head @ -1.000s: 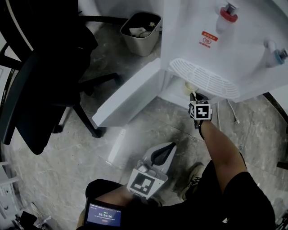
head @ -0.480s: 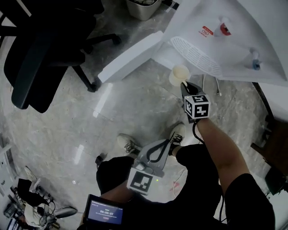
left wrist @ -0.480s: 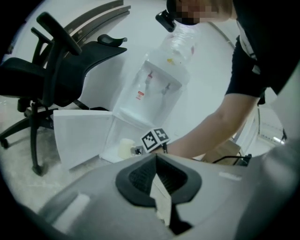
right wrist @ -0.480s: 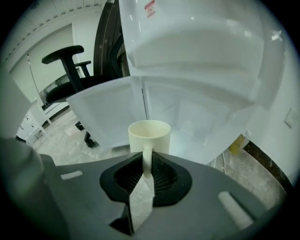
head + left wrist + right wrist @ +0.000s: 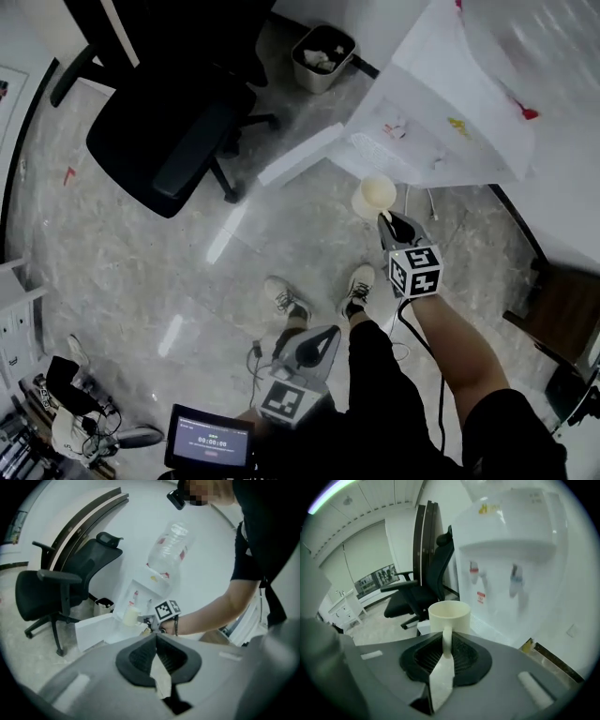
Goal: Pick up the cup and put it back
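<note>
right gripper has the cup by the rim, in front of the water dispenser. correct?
No. The right gripper clamps the cup by its handle, not the rim, as the right gripper view shows. It is in front of the water dispenser.

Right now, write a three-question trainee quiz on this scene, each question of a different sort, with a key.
1. True or false: the left gripper holds the cup.
2. The right gripper grips the cup by its: A) rim B) handle C) base.
3. Fill in: the office chair is coloured ____.
Key: 1 false; 2 B; 3 black.
</note>
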